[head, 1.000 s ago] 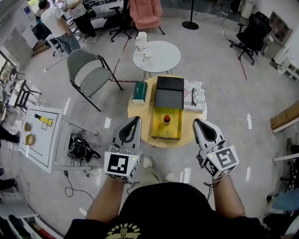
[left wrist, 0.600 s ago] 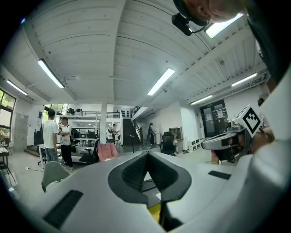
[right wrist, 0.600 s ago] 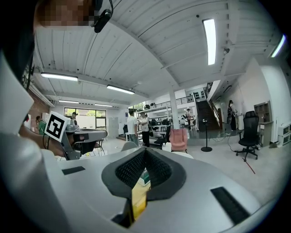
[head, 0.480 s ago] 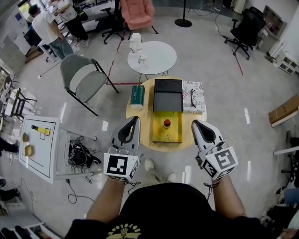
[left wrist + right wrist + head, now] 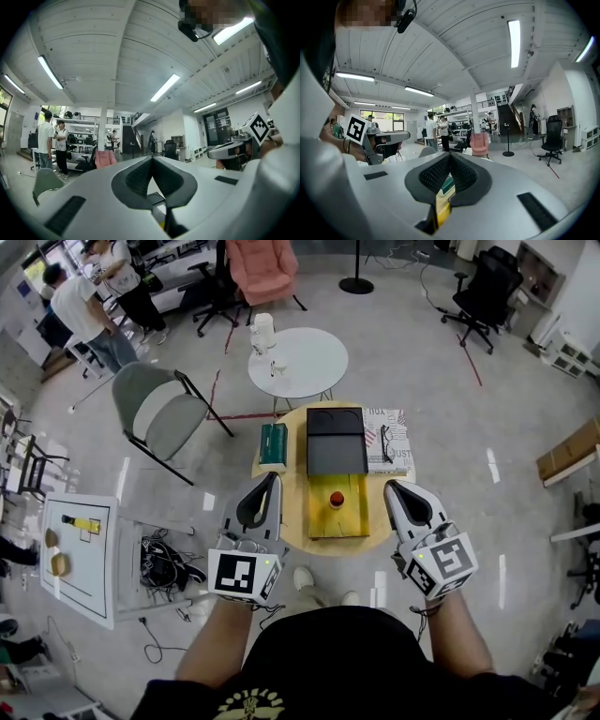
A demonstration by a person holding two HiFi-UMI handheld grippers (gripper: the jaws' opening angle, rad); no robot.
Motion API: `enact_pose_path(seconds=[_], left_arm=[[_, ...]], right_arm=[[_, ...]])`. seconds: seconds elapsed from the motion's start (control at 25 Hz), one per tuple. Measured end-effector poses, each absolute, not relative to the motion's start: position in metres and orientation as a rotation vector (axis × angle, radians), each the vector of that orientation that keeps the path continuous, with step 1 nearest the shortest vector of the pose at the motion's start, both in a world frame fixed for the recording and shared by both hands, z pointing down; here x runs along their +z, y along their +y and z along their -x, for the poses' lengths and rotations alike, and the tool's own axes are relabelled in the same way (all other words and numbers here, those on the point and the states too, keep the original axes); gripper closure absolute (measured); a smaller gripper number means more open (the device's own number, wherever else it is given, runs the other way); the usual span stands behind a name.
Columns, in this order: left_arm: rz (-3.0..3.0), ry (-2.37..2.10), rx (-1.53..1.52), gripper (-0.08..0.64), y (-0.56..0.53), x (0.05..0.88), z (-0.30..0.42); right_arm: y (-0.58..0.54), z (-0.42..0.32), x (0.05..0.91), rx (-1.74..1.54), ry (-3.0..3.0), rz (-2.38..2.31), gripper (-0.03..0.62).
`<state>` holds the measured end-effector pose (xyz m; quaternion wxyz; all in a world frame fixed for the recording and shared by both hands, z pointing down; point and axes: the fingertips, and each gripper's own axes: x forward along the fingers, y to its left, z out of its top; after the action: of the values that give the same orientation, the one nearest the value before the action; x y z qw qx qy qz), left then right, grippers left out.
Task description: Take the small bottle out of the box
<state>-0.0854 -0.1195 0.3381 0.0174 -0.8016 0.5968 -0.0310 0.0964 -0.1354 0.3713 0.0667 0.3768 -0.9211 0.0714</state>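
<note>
Both grippers clenched shut, nothing between the jaws.
My left gripper (image 5: 272,480) and right gripper (image 5: 394,487) show either side of the yellow box (image 5: 319,519) on the round table (image 5: 286,517). The small bottle (image 5: 336,500) is inside the box; I only see its red top, body hidden.

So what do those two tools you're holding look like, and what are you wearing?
The left tool and right tool are light grey, smooth and beak-shaped, with dark ribbed pads inside. At the back of each is a white cube printed with black square markers. The person wears a black T-shirt with a yellowish print.
</note>
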Motion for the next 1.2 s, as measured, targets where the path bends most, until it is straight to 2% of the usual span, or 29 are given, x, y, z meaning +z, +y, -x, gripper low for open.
enact_pose_path(seconds=[1.2], left_arm=[[2.708, 1.598, -0.147, 0.546, -0.187, 0.376, 0.120]], right_arm=[[-0.168, -0.043, 0.397, 0.244, -2.641, -1.325, 0.577]])
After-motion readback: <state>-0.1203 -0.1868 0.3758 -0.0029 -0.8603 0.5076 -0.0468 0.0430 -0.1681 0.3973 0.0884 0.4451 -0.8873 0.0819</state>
